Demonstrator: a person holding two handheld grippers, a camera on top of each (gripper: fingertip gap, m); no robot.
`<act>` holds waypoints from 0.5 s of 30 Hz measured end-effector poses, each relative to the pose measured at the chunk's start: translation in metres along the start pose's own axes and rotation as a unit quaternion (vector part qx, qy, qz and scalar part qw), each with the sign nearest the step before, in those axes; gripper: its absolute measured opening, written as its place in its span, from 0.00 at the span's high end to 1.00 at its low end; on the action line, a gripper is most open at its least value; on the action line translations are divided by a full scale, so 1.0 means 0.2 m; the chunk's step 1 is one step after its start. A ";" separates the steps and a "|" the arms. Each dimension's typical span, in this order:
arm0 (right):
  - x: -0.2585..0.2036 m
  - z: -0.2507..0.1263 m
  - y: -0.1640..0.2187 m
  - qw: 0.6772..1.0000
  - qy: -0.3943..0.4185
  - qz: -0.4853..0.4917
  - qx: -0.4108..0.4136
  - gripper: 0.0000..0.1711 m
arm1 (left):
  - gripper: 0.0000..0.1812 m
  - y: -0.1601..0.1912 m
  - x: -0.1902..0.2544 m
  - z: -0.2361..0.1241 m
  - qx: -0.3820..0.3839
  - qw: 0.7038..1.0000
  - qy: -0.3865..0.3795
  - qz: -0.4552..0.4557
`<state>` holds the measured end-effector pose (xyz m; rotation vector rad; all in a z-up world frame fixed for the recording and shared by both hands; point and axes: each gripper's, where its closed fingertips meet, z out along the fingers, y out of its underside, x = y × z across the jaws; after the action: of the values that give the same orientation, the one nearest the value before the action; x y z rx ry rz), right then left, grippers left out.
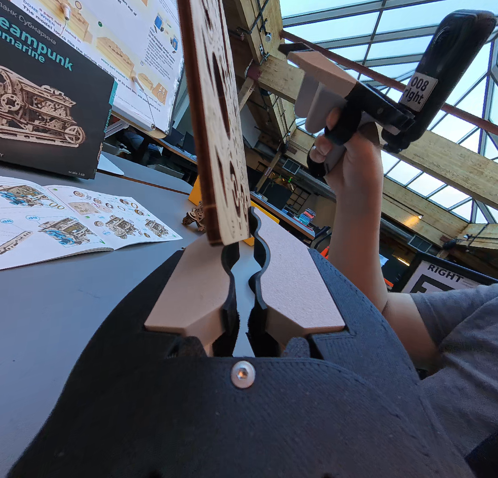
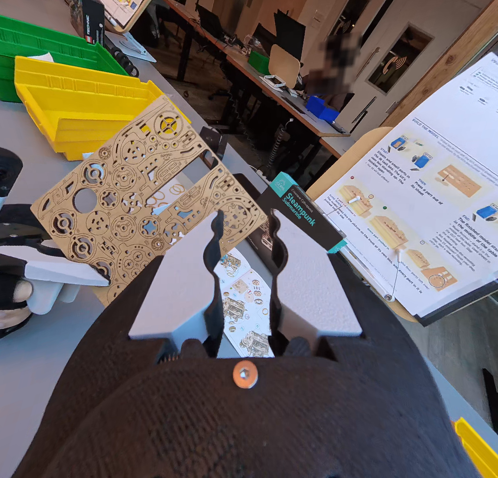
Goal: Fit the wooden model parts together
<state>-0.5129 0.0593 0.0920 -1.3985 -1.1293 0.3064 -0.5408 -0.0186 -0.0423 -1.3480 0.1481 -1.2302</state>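
Showing the left gripper clenching its jaws on the bottom corner of the wooden sheet and holding that sheet edge-up, clear of the grey worktop.

Showing, in the right wrist view, the sheet's flat face, laser-cut with wheels, gears and curved strips, with several openings already punched out.

Presenting the right gripper with jaws released and spread apart, gripping nothing, pointing toward the sheet's right-hand edge. In the left wrist view, appearing raised to the sheet's right, well apart from it, carried by a hand.

Lying open and flat on the worktop, below and beside the sheet: an instruction booklet.

Standing behind the booklet: the dark kit box, next to a propped instruction board.

Resting on the worktop just beyond the sheet's lower corner: a small partly built wooden model, partly hidden by the sheet.

Sitting farther back, in the right wrist view: a yellow bin, just in front of a green bin.
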 end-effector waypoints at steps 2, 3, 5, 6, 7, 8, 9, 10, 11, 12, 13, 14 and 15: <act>-0.01 0.01 -0.02 1.000 -0.014 -0.002 0.007 0.81 | 1.00 0.00 0.00 0.00 0.000 1.000 -0.002 0.001; -0.04 0.01 -0.03 1.000 -0.026 -0.004 0.016 0.81 | 1.00 0.00 0.00 0.00 0.000 1.000 -0.003 0.002; -0.10 0.01 -0.04 0.998 -0.049 0.000 0.025 0.81 | 1.00 -0.01 -0.01 0.00 0.002 1.000 -0.003 0.003; -0.13 0.02 -0.04 0.998 -0.063 0.001 0.027 0.80 | 1.00 -0.01 -0.01 0.00 0.003 1.000 -0.004 0.004; -0.16 0.02 -0.05 0.997 -0.071 0.002 0.031 0.80 | 1.00 -0.01 -0.01 0.00 0.003 1.000 -0.005 0.005; -0.17 0.02 -0.06 0.997 -0.074 0.004 0.038 0.80 | 1.00 -0.01 -0.01 0.00 0.002 1.000 -0.006 0.005; -0.19 0.01 -0.08 0.996 -0.078 0.006 0.047 0.80 | 1.00 0.00 -0.01 0.00 0.000 1.000 -0.007 0.005; -0.21 0.01 -0.09 0.995 -0.084 0.008 0.055 0.80 | 1.00 0.00 -0.01 0.00 -0.001 1.000 -0.007 0.005; -0.22 0.01 -0.10 0.994 -0.085 0.010 0.061 0.80 | 1.00 0.00 -0.01 0.00 -0.001 1.000 -0.007 0.005; -0.23 0.01 -0.11 0.994 -0.086 0.012 0.068 0.80 | 1.00 0.00 -0.01 0.00 -0.002 1.000 -0.008 0.005; -0.23 0.01 -0.13 0.993 -0.087 0.013 0.075 0.80 | 1.00 0.00 -0.01 0.00 -0.002 1.000 -0.008 0.006; -0.24 0.01 -0.14 0.993 -0.088 0.012 0.079 0.81 | 1.00 0.00 -0.01 0.00 -0.002 1.000 -0.009 0.007; -0.24 0.02 -0.14 0.993 -0.086 0.008 0.079 0.81 | 1.00 0.00 -0.01 0.00 -0.002 1.000 -0.009 0.009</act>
<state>-0.5514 0.0179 0.0943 -1.2604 -1.2073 0.5249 -0.5415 -0.0172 -0.0441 -1.3585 0.1494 -1.2036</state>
